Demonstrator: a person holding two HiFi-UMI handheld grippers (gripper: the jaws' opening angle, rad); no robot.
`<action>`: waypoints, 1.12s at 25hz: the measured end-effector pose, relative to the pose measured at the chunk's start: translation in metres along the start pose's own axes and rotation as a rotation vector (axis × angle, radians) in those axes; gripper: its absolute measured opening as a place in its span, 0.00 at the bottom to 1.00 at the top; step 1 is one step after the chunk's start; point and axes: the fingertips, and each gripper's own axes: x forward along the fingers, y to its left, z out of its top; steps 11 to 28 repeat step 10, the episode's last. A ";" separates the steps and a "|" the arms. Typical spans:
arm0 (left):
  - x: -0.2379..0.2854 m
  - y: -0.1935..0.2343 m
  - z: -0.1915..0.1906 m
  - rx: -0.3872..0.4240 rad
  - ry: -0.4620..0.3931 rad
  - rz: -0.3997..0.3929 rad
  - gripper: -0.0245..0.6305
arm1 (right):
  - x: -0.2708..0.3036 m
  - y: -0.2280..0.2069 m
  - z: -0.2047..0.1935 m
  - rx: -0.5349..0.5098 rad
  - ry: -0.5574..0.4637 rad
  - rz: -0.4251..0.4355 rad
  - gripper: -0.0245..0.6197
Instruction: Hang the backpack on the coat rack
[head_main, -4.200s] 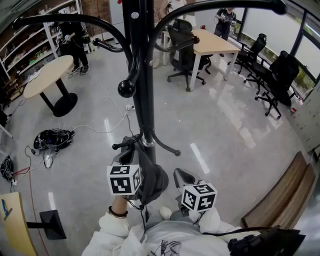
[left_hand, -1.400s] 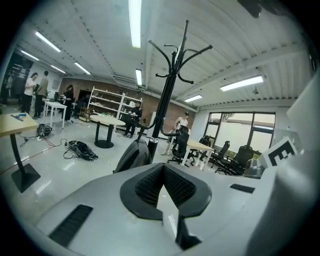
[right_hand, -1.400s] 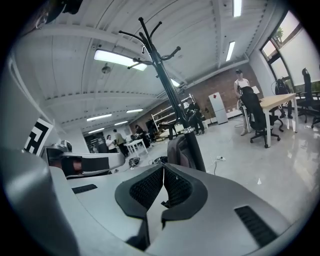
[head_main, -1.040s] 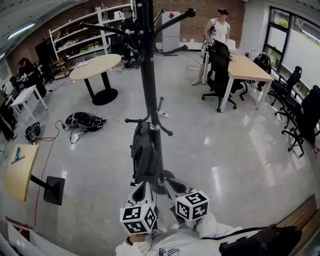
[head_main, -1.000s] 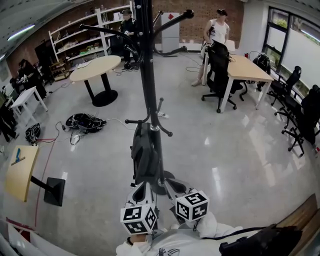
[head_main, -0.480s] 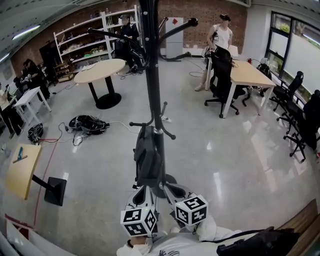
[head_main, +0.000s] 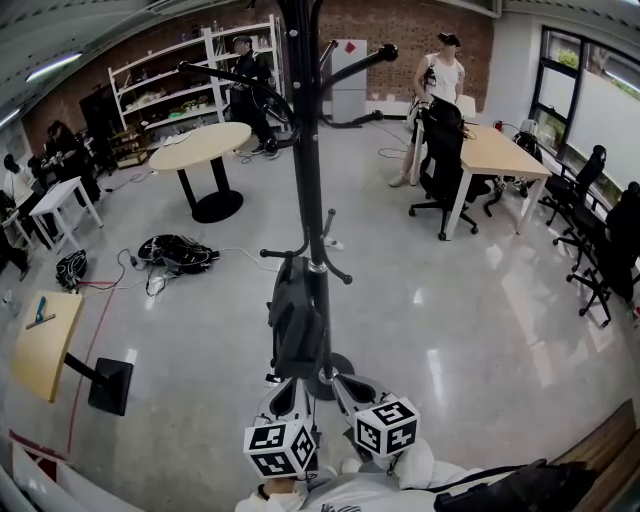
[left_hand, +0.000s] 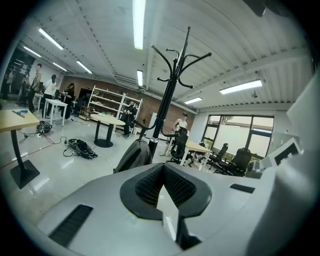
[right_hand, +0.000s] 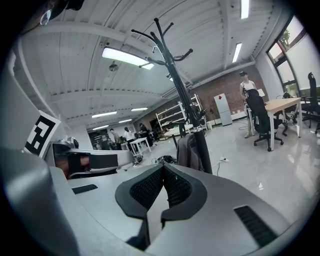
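A dark grey backpack (head_main: 297, 322) hangs from a lower hook of the black coat rack (head_main: 305, 150) and rests against the pole. It also shows in the left gripper view as the backpack (left_hand: 134, 155) beside the coat rack (left_hand: 170, 95), and in the right gripper view as the backpack (right_hand: 187, 145) on the coat rack (right_hand: 180, 85). My left gripper (head_main: 284, 396) and right gripper (head_main: 346, 386) sit close to my body, just short of the rack's base, apart from the bag. Both the left gripper (left_hand: 163, 166) and the right gripper (right_hand: 163, 168) are shut with nothing between the jaws.
A round table (head_main: 200, 147) and shelves stand at the back left. A desk (head_main: 500, 145) with office chairs (head_main: 440, 140) is at the back right. A black bag with cables (head_main: 175, 250) lies on the floor. A small wooden stand (head_main: 45, 340) is at left. People stand far off.
About four seconds ago my left gripper was up at the backpack by the lower hooks. Both grippers are now drawn back low, and the backpack hangs on its own.
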 end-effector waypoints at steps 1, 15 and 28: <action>0.000 -0.001 0.001 0.001 -0.003 -0.002 0.04 | -0.001 -0.001 0.000 0.001 -0.002 -0.002 0.06; 0.003 -0.003 -0.003 -0.046 0.000 -0.023 0.04 | -0.002 -0.009 0.000 0.012 0.002 -0.014 0.06; 0.003 -0.003 -0.003 -0.046 0.000 -0.023 0.04 | -0.002 -0.009 0.000 0.012 0.002 -0.014 0.06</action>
